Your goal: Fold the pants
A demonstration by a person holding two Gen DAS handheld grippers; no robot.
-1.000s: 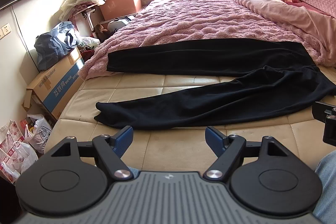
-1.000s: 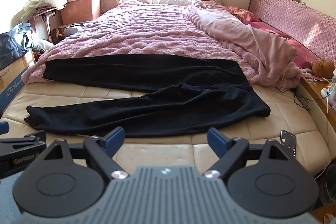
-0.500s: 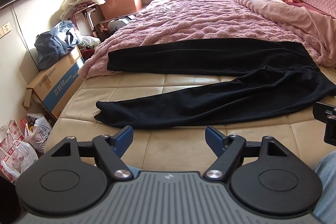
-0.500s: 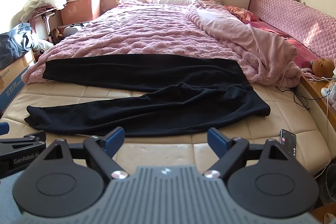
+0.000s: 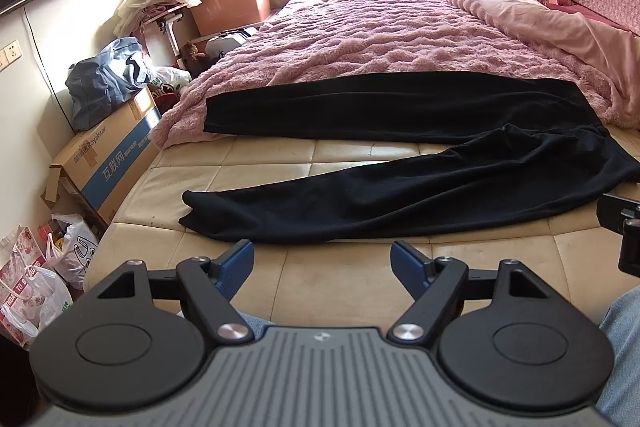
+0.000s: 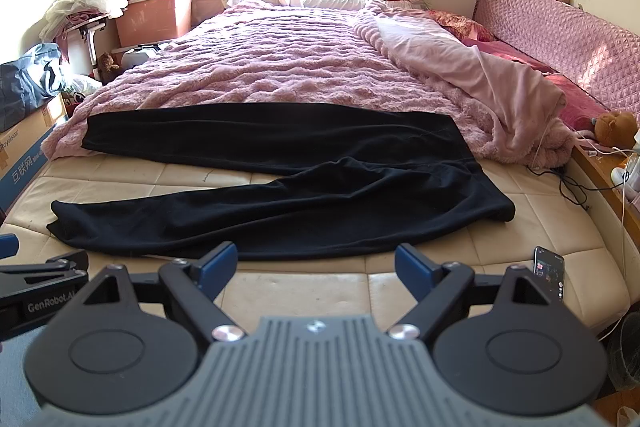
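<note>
Black pants [image 5: 420, 163] lie crosswise, cuffs left; seemingly unfolded

The bed [image 6: 304, 287] shows a bare cream quilted mattress at its near end. On it lie black pants [image 6: 280, 183] spread flat, 1 leg overlapping a pink blanket [image 6: 280, 67], and a phone [image 6: 549, 273] near the right edge.
</note>
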